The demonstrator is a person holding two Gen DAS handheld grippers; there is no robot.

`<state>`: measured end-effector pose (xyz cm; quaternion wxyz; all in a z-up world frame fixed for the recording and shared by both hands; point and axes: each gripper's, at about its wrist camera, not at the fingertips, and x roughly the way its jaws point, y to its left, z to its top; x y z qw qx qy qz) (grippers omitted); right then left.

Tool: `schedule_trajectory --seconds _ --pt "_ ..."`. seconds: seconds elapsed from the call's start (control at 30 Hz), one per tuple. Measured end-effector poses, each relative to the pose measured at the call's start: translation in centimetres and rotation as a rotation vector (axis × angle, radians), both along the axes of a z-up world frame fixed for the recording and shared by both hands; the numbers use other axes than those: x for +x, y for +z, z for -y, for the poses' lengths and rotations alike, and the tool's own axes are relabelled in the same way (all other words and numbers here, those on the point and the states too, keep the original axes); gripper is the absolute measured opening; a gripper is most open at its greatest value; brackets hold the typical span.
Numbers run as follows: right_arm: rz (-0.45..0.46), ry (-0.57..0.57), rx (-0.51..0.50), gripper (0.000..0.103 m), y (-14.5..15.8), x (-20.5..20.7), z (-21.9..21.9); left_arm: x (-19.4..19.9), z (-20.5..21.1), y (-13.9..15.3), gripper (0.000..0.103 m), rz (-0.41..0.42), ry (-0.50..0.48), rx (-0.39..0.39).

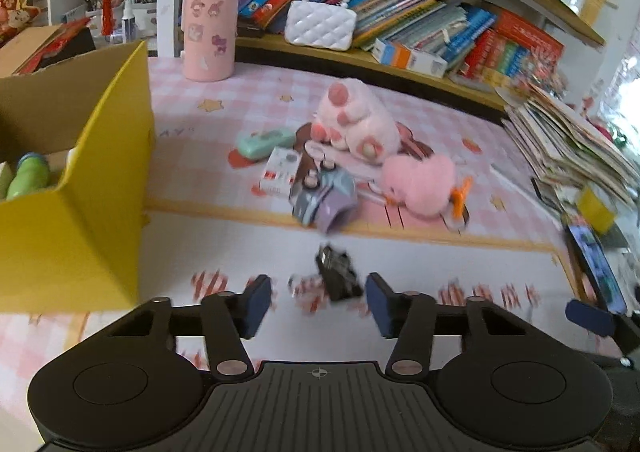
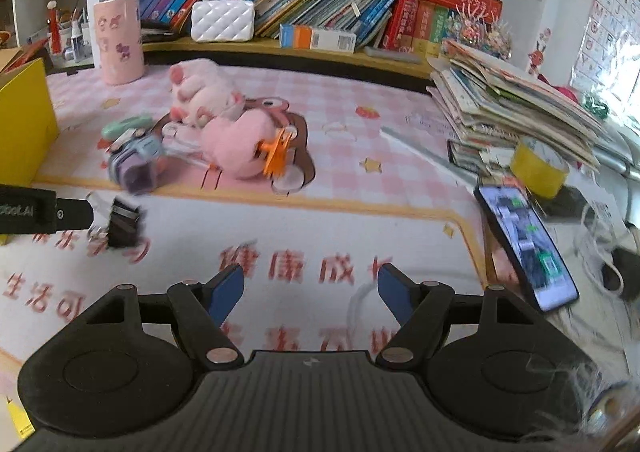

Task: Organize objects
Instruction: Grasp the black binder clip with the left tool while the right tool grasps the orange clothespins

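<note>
Left tongs spread; small black object between tips (blurred).

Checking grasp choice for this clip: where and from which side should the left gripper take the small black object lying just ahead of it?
Grip the black object across its narrow width, one pad on each long side. It lies on the mat slightly angled, between and just beyond the open left gripper, so coming straight forward and low from the near side, with a small twist, looks best. It is blurred; finer detail is unclear.
</note>
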<state>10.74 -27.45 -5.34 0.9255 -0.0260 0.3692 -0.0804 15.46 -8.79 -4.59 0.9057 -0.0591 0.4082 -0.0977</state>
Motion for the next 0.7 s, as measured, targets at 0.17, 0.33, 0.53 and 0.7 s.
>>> schedule_trajectory --seconds 0.17,0.33,0.53,0.7 --pt "0.024 0.017 0.01 0.072 0.2 2.3 1.3 2.7 1.3 -1.0 0.033 -0.034 0.025 -0.02" --pt "0.047 0.042 0.024 0.073 0.4 4.0 1.9 4.0 1.7 -2.4 0.01 -0.05 0.063 -0.05" --pt "0.075 0.09 0.041 0.075 0.5 6.3 1.6 3.6 0.8 -1.5 0.002 -0.015 0.095 -0.079" --pt "0.081 0.143 0.049 0.083 0.1 9.3 0.8 2.5 -0.8 0.5 0.002 0.021 0.117 -0.077"
